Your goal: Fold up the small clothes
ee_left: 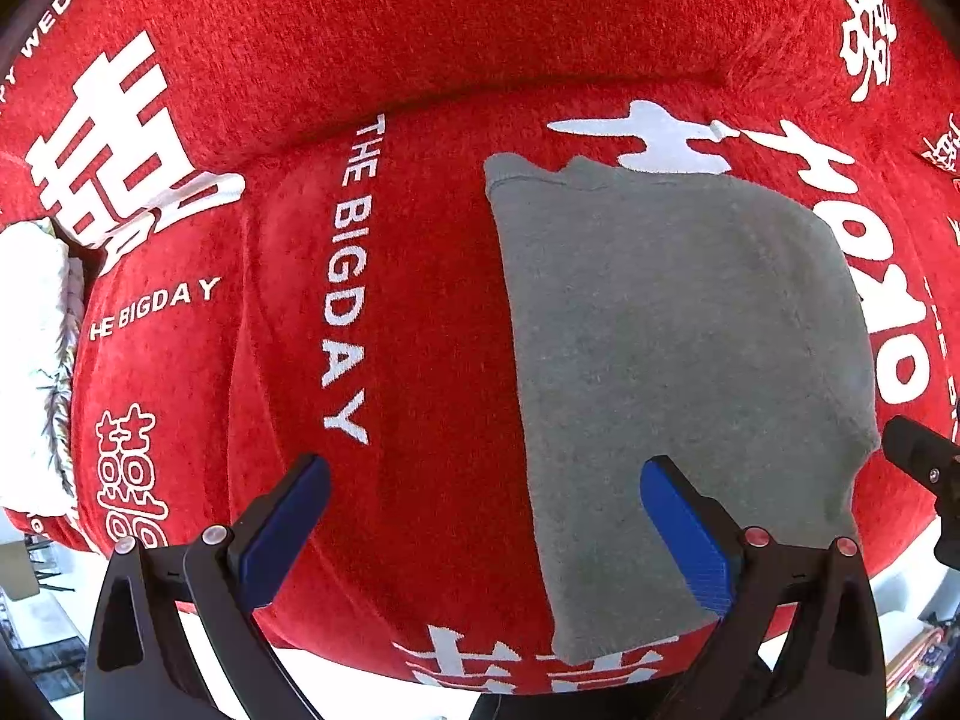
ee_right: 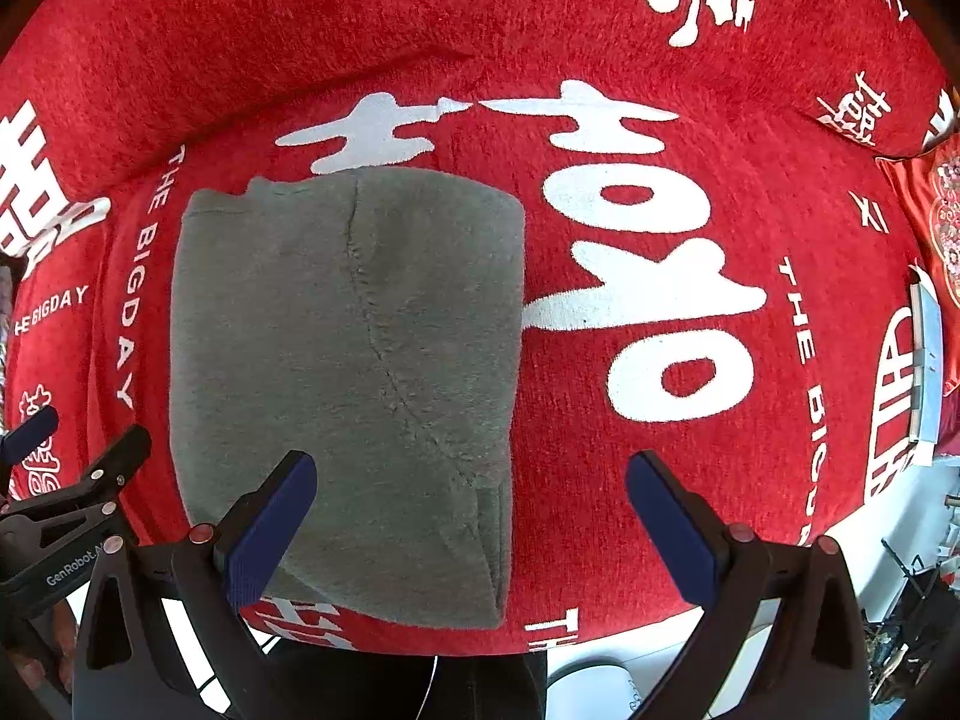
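A grey knit garment (ee_left: 678,360) lies folded into a tall rectangle on a red sofa seat; it also shows in the right wrist view (ee_right: 348,384). My left gripper (ee_left: 486,480) is open and empty, hovering above the garment's left edge, with its right finger over the cloth. My right gripper (ee_right: 471,474) is open and empty above the garment's right edge, its left finger over the cloth. The left gripper (ee_right: 66,480) shows at the left edge of the right wrist view. The right gripper's finger (ee_left: 918,450) shows at the right edge of the left wrist view.
The red sofa cover (ee_left: 420,30) carries white characters and "THE BIGDAY" lettering, with the backrest behind the seat. A white fluffy item (ee_left: 30,360) lies at the left. A red patterned cushion (ee_right: 942,228) and a white object (ee_right: 924,360) sit at the right. The floor (ee_right: 648,654) shows below the seat front.
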{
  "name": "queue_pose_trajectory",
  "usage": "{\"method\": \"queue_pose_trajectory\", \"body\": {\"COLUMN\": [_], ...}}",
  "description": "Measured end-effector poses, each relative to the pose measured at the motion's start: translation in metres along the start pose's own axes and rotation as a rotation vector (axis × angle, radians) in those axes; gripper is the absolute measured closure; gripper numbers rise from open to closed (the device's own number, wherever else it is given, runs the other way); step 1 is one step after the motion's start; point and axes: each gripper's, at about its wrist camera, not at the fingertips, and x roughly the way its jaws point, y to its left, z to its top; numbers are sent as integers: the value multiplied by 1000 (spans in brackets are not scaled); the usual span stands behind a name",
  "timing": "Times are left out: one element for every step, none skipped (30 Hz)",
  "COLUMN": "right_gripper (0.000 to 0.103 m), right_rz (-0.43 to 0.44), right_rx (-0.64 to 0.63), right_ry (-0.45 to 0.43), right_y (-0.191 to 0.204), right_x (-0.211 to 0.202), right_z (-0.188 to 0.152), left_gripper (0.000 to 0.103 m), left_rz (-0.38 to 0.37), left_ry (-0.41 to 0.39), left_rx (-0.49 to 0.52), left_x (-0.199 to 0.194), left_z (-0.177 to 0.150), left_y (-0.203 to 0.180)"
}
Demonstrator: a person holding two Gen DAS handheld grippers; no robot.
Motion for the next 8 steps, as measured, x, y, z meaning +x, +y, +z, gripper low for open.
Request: {"method": "queue_pose_trajectory", "body": {"right_gripper": [0,0,0,0,0,0,0,0], "right_rz": [-1,-3,-6,-7,-8,-8,-9,-10], "right_rx": [-1,-2,-4,-5,-7,-9,-11,-12], "right_ry": [0,0,1,1,2,2,2,2], "right_y": [1,2,2,3,3,4,5,5], "right_x": [1,1,2,3,4,4,5,6], "right_z": [0,-1,-1,-1,-1,-1,-1,-1], "left_gripper": [0,0,0,0,0,0,0,0], "left_rz": [-3,-2,2,5,3,-5,-9,-11], "left_ry": [-1,-9,-22,-41,-52,-59,-59,-56], "left_rx": [-3,-6,-6,-3,0,4,6,7], "left_x": [0,0,-1,-2,-4,-4,-4,-4], "left_z": [0,-1,-1,-1,-1,-1,0,0], "left_y": [1,1,1,1,1,1,0,0]}}
